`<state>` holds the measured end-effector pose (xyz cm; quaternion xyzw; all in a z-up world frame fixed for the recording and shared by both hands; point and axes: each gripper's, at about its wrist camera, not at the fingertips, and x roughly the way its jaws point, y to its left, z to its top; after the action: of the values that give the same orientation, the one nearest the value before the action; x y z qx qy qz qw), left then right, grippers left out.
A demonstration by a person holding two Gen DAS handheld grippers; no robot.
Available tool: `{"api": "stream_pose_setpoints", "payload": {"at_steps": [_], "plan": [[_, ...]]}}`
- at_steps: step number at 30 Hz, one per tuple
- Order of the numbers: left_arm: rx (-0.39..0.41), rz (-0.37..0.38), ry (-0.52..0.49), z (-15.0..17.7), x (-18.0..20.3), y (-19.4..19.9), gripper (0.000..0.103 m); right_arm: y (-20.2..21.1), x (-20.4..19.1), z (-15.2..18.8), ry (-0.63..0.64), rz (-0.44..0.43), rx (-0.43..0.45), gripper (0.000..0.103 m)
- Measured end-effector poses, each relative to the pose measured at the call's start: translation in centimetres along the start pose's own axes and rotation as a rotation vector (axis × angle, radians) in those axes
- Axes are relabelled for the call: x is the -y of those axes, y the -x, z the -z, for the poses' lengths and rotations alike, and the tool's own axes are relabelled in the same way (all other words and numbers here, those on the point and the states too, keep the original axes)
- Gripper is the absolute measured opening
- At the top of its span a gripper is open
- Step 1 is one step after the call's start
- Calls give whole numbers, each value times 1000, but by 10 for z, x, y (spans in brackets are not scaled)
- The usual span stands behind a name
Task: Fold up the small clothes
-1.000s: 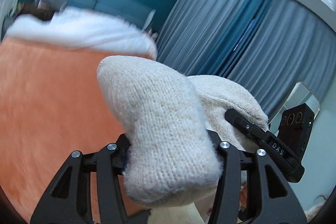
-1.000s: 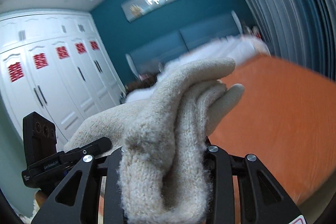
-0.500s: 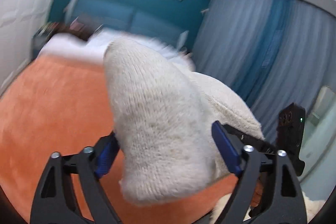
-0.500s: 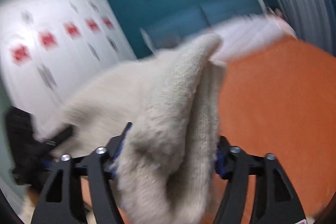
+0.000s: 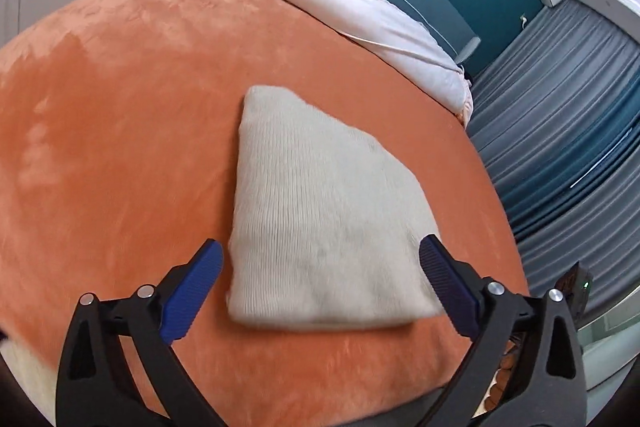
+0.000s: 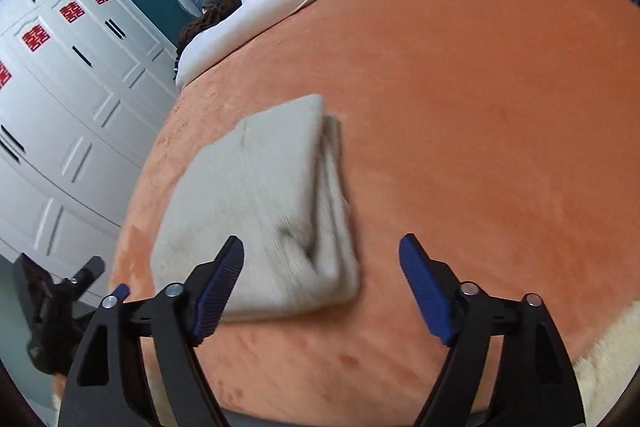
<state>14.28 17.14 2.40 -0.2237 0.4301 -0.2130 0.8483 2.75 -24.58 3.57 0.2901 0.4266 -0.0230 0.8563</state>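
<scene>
One folded sweater [image 5: 320,211] lies on my orange blanket [image 5: 120,107]. My left gripper [image 5: 320,267] and right gripper [image 6: 320,267] are opening, gripping nothing. One white duvet [image 5: 360,11] lies beyond.

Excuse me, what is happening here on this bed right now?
A person with a gripper in each hand is folding small clothes on a bed with an orange blanket. A folded beige knit lies flat on the blanket. The left gripper and the right gripper are both opening, and no pad presses on the knit, so it is released. In the right view its stacked layers show along one edge. A white duvet lies further up the bed.
</scene>
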Motion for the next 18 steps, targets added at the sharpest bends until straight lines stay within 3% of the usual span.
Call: {"api": "stream_pose_setpoints", "payload": {"at_steps": [5,7,8,9,10,11,13,15,18], "plan": [[-105,-61,60,-18,-6,-57,97,-57,-8,-13,-21,32,-91,79],[-153,-48,109,-16,-18,-72,96,-88,-17,-6,-43,41,-146,79],[-173,-22,133,-15,-21,-78,85,-100,-20,-5,-48,38,-171,73],[-187,1,144,-15,-22,-81,77,-112,-27,-7,-40,11,-195,50],[-190,-6,142,-15,-20,-80,69,-117,-36,-12,-17,0,-202,46],[-176,8,120,-20,-15,-76,54,-113,-47,-18,23,19,-181,35],[-131,54,61,-30,1,-58,45,-89,-67,-30,86,-37,-109,31],[-59,98,-13,-43,21,-34,43,-50,-86,-45,154,-102,-4,30],[-3,164,-60,-53,36,-14,44,-14,-86,-51,176,-125,93,31]]}}
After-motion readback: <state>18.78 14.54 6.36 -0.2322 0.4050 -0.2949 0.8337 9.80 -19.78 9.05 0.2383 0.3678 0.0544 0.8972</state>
